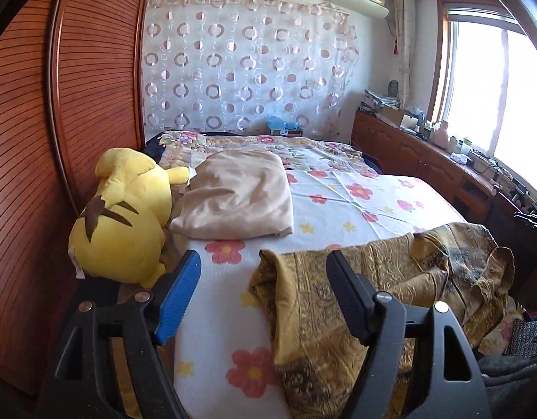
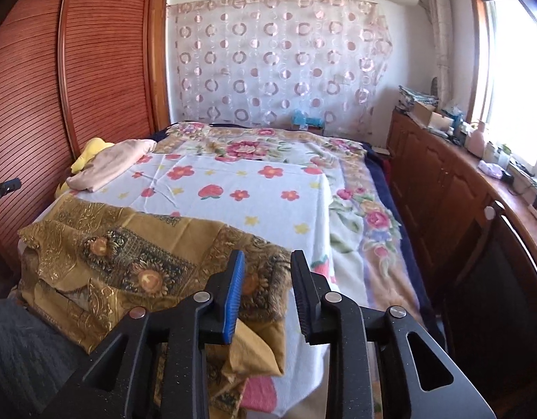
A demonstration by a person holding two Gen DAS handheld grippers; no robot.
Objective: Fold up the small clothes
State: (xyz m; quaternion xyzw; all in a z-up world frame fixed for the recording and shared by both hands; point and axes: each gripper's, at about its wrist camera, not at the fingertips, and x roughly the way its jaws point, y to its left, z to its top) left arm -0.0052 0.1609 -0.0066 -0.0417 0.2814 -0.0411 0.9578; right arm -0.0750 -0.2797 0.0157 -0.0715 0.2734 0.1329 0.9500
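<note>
Left gripper [image 1: 263, 274] jaws wide, empty; right gripper [image 2: 266, 274] parted narrower, empty. Gold patterned garment [image 2: 129, 262], crumpled with dark ornate panels, lies on the near bed edge. Farther left, folded beige cloth [image 1: 237, 195] beside yellow plush [image 1: 125, 216].

My bed [image 2: 254, 195] sat between a slatted wooden wardrobe [image 2: 94, 70] and a low cabinet [image 2: 439, 174] under the bright window [image 1: 492, 83]; a circle-patterned curtain [image 2: 279, 59] covered the far wall.

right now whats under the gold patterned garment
The gold patterned garment lies on the white flowered sheet at the bed's near edge; whatever the garment covers is hidden.
</note>
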